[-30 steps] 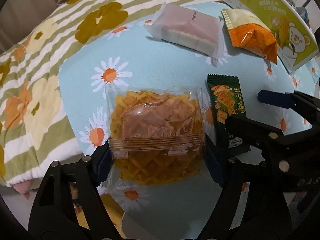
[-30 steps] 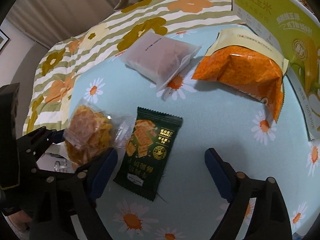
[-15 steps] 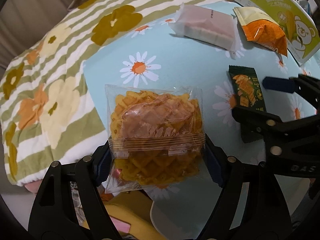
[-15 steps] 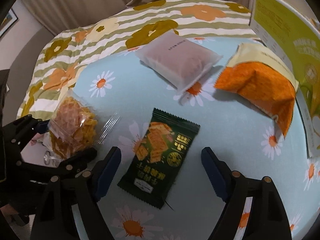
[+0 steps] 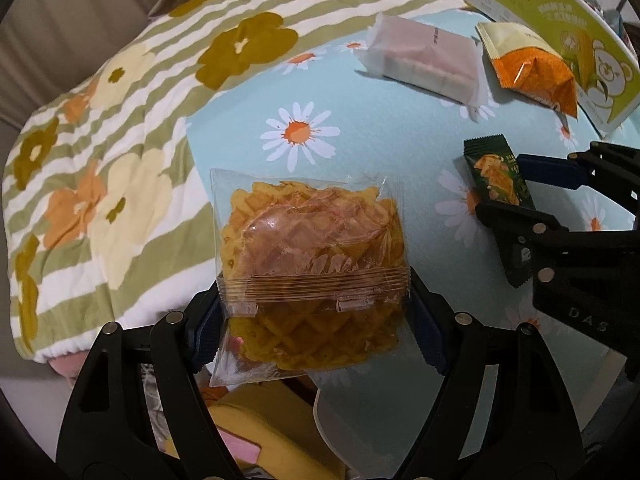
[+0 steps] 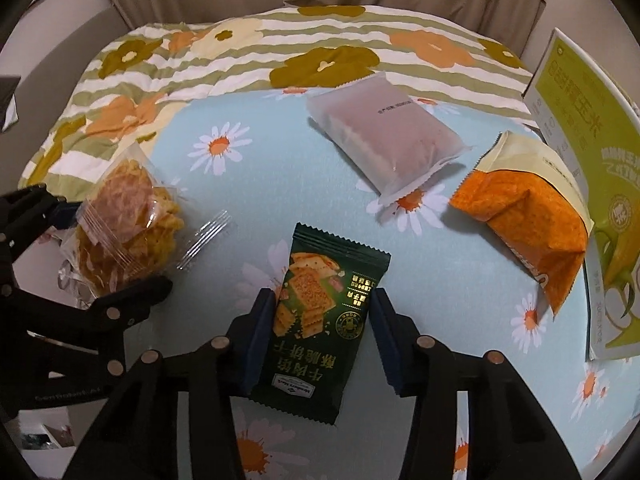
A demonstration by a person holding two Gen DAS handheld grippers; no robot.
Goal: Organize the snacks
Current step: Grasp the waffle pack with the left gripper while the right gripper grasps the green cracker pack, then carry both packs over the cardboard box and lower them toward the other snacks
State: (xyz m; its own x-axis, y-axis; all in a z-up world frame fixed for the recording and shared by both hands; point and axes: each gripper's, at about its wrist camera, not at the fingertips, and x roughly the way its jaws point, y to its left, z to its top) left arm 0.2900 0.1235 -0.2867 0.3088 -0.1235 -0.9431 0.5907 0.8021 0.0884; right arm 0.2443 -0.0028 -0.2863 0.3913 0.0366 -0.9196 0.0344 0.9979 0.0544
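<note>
Both Grippers Now Carry a Snack

Since a second ago our right gripper (image 6: 320, 324) has closed in on the dark green cracker packet (image 6: 318, 320), its blue pads (image 6: 260, 336) now pressed against both edges of the packet as it lies on the daisy-print cloth (image 6: 280, 160). Our left gripper (image 5: 316, 316) keeps the clear waffle-crisp bag (image 5: 312, 264) pinched between its fingers, lifted near the cloth's edge beside the striped floral blanket (image 5: 120, 120). Farther off we see a frosted pink packet (image 6: 384, 136) and an orange snack bag (image 6: 528, 216) just beside a green box (image 6: 592, 160).
</note>
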